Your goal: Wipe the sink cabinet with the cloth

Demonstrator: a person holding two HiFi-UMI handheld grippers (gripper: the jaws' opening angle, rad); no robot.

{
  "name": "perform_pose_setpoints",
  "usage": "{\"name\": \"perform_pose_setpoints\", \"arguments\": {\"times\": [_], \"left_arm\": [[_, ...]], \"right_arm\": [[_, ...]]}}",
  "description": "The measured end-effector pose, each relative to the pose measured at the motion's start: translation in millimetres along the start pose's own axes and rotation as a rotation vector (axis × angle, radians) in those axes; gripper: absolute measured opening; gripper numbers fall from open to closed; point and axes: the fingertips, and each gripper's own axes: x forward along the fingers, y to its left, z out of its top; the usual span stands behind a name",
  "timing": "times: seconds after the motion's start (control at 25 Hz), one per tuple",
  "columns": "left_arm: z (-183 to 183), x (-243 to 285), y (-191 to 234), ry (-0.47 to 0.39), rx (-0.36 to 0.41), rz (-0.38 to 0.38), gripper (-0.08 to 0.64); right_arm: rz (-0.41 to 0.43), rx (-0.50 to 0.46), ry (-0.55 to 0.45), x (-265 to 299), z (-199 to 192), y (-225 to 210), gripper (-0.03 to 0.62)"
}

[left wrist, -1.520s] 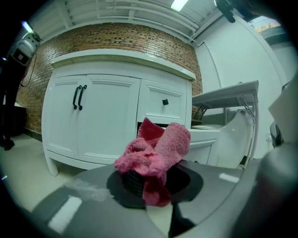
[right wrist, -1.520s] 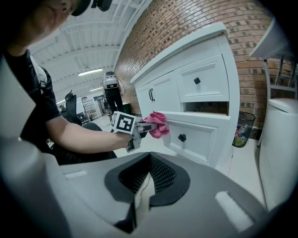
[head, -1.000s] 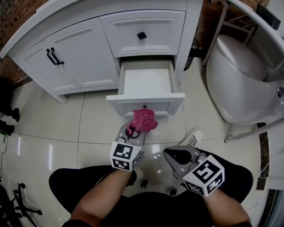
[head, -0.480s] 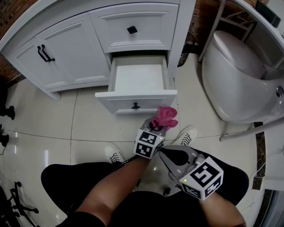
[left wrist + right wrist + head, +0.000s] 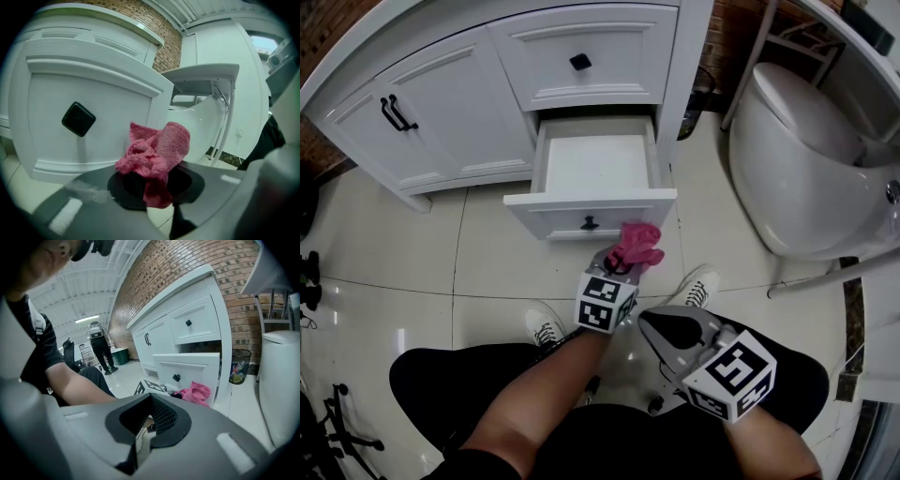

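Your left hand-held gripper (image 5: 623, 265) is clamped on the pink cloth (image 5: 636, 244). In the left gripper view, the cloth (image 5: 157, 157) is bunched between the two jaws of this hand-held gripper (image 5: 150, 185). Most of the fabric stands up above the pads, and a small fold hangs below them.

The cloth is held at the right end of the open drawer's front panel (image 5: 591, 217), low on the sink cabinet (image 5: 487, 103). From the cloth, the black drawer knob (image 5: 590, 223) lies at 10 o'clock in the head view. In the left gripper view, the knob (image 5: 78, 119) lies at 9 o'clock. You cannot tell from any view whether the cloth touches the panel.

Your right hand-held gripper (image 5: 670, 330) is at 5 o'clock from the cloth, well apart from the cabinet, above your lap. In the right gripper view, its jaws (image 5: 145, 427) are together with nothing between them. The cloth (image 5: 194, 393) shows beyond them at 1 o'clock, against the drawer front.

The toilet (image 5: 797, 169) stands at 3 o'clock from the cabinet.
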Motion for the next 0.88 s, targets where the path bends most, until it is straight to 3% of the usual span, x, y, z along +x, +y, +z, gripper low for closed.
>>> {"name": "perform_pose_setpoints", "arguments": {"times": [0.64,0.88], "left_arm": [[-4,-57,82,-0.024,-0.023,0.158,0.091],[-8,-87,121,-0.033,-0.067,0.251,0.091]], "right_arm": [[0.003,-0.034,0.011,18,11,11,0.008],[-0.014,-0.037,0.023,22,12,11,0.008]]}}
